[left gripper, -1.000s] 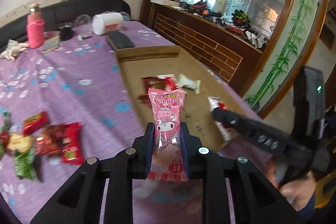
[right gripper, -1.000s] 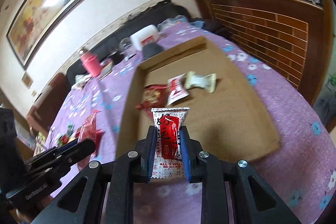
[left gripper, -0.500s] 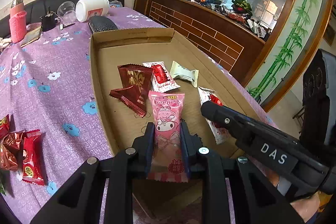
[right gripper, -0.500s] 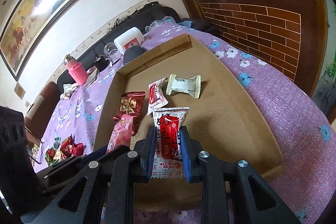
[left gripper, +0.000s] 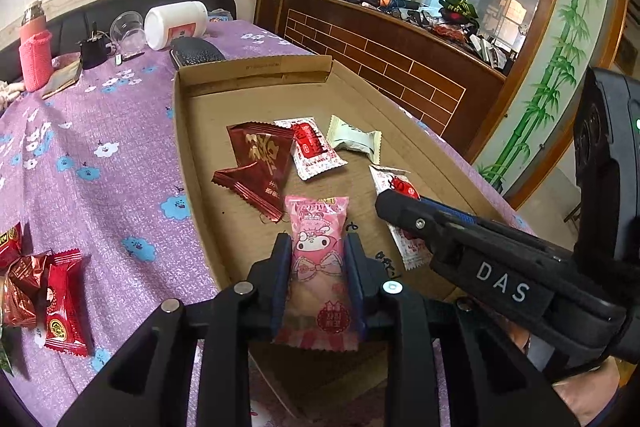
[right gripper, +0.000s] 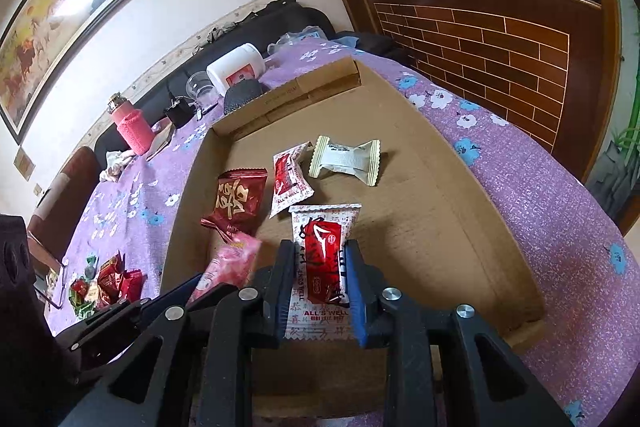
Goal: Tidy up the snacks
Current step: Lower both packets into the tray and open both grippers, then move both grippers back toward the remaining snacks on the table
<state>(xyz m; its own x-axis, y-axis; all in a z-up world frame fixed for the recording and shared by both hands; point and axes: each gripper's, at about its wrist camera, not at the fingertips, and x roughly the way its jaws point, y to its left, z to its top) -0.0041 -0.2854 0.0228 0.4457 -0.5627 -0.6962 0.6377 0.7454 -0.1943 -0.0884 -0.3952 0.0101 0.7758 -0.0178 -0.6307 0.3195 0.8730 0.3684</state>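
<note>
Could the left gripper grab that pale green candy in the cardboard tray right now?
Probably not yet. The left gripper is shut on the pink snack packet, so it has no free grip. The pale green candy lies uncovered farther into the cardboard tray, so after dropping the packet the way looks open.

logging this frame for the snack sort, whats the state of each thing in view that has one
left hand-held gripper: shut on pink snack
pink snack: held over cardboard tray
right hand-held gripper: shut on white and red packet
white and red packet: held over tray
cardboard tray: open, three packets lying flat inside
white jar: on its side
pink bottle: upright
loose red snacks: on the cloth, outside the tray
</note>
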